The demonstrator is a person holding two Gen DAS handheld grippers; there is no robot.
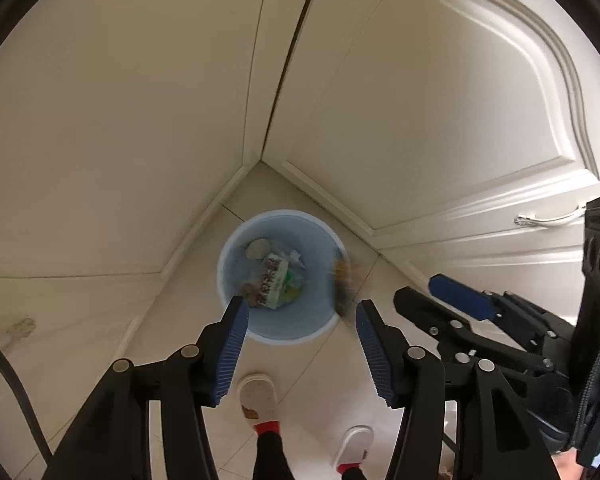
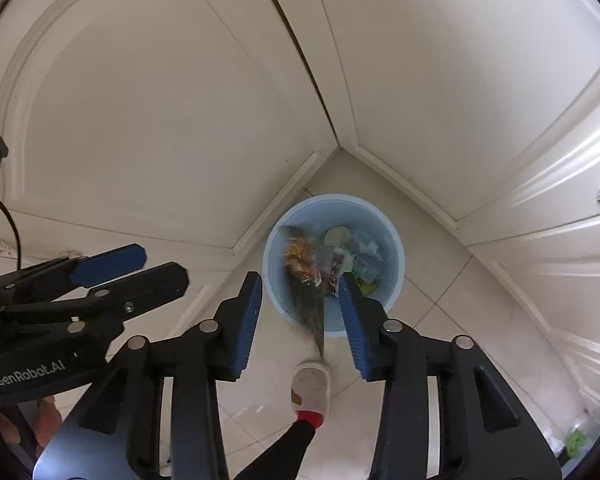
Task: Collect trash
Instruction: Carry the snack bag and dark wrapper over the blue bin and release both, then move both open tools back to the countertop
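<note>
A light blue bin [image 1: 220, 268] [image 2: 398, 264] stands on the tiled floor in a corner, with a white and green package [image 1: 276, 280] and other wrappers inside. Both grippers point down over it. My left gripper [image 1: 302, 304] [image 2: 162, 264] is open with nothing between its fingers. My right gripper [image 2: 300, 280] [image 1: 420, 288] is open too. A blurred orange and dark wrapper [image 2: 306, 304] [image 1: 344, 280] hangs in the gap between the right gripper's pads, over the bin's rim, and touches neither pad.
White cabinet doors [image 1: 440, 100] with a metal handle [image 1: 548, 218] and a white wall [image 1: 120, 120] close in the corner behind the bin. The person's white shoes [image 1: 258, 396] [image 2: 312, 384] stand just in front of it. Something small and green [image 2: 576, 438] lies at the lower right.
</note>
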